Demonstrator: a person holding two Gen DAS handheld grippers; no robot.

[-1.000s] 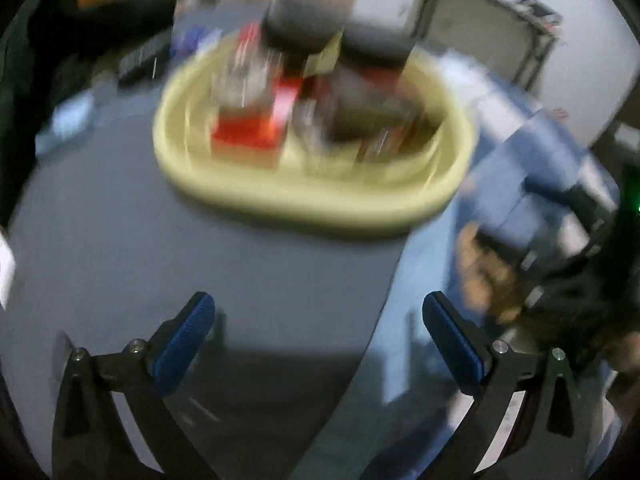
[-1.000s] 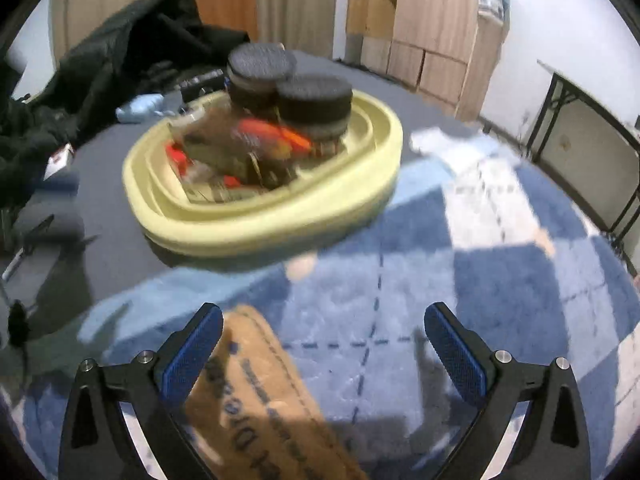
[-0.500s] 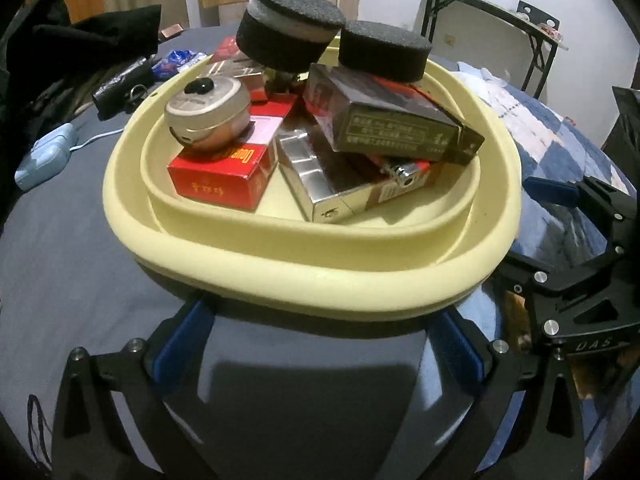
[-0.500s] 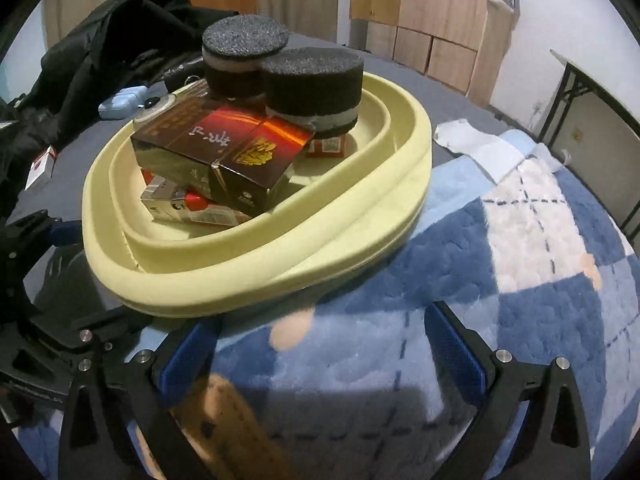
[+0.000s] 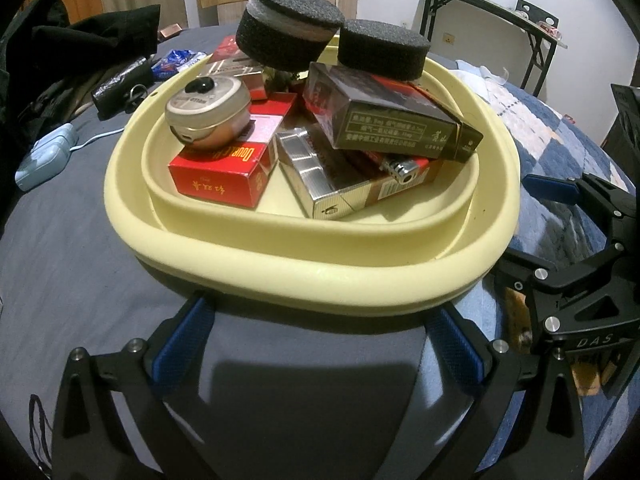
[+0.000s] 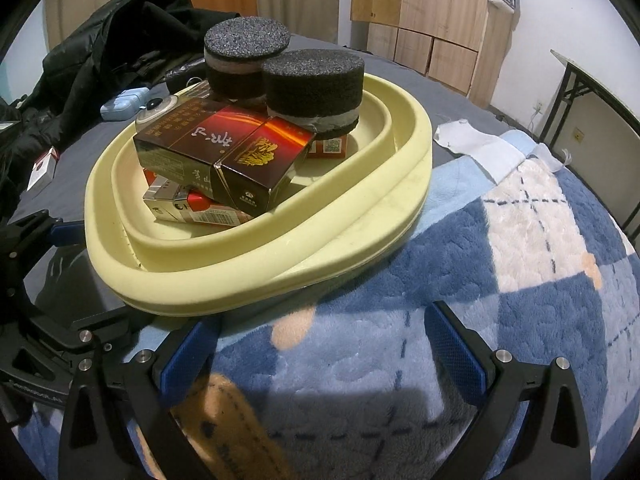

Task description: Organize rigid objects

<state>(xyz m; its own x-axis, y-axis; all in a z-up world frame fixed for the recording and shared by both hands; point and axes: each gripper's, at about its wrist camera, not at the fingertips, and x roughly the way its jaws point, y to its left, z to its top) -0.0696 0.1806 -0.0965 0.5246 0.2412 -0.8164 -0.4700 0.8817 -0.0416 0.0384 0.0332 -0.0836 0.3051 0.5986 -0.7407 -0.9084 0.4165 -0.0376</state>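
Note:
A pale yellow basin (image 5: pixel 312 276) sits on the bed and shows in the right wrist view too (image 6: pixel 248 280). It holds a red box (image 5: pixel 224 176), a dark brown box (image 5: pixel 392 120), a silver-gold box (image 5: pixel 320 184), a lighter (image 5: pixel 404 170), a round tin (image 5: pixel 208 114) and two black foam discs (image 5: pixel 288 28). My left gripper (image 5: pixel 320 336) is open, fingertips just under the basin's near rim. My right gripper (image 6: pixel 320 340) is open and empty, its left fingertip at the rim; it also shows in the left wrist view (image 5: pixel 576 264).
The basin straddles a grey sheet (image 5: pixel 60 248) and a blue checked blanket (image 6: pixel 500 264). Black clothing (image 6: pixel 120 28), a light blue case (image 5: pixel 44 158), a white cloth (image 6: pixel 476 148), a folding table (image 5: pixel 500 28) and wooden cabinets (image 6: pixel 424 12) lie around.
Both grippers have moved in close to the basin; it now fills both views, with the fingertips at its near rim. Both stayed open.

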